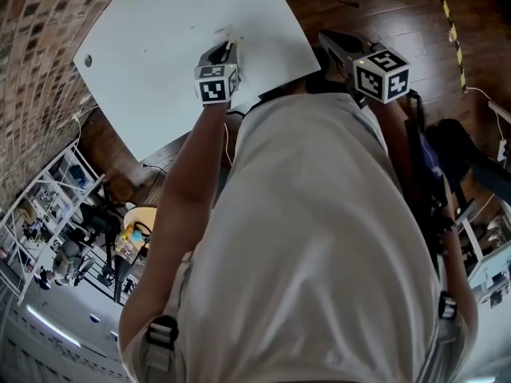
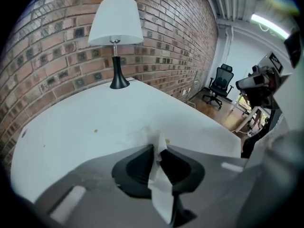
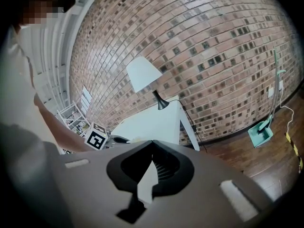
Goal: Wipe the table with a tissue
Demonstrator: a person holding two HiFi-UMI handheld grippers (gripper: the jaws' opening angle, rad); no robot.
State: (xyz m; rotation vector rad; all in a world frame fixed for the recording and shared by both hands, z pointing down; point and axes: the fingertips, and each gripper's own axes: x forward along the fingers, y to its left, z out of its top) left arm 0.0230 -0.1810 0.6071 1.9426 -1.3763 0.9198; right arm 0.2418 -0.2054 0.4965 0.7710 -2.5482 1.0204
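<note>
My left gripper [image 1: 229,46] reaches over the near edge of the white table [image 1: 160,38], shut on a white tissue [image 1: 227,32]. In the left gripper view the tissue [image 2: 158,151] sticks out between the closed jaws of the left gripper [image 2: 156,148], and its crumpled front end rests on the table [image 2: 71,127]. A small yellowish speck [image 2: 95,131] lies on the tabletop to the left. My right gripper [image 1: 326,37] is held off the table's right side above the wooden floor; the right gripper [image 3: 152,144] has its jaws together with nothing in them.
A white-shaded lamp [image 2: 116,32] on a black base stands at the table's far side against the brick wall [image 2: 180,37]. A black office chair [image 2: 219,82] stands beyond the table. A teal dustpan and broom [image 3: 261,129] lean on the wall. Metal shelves [image 1: 48,206] stand left.
</note>
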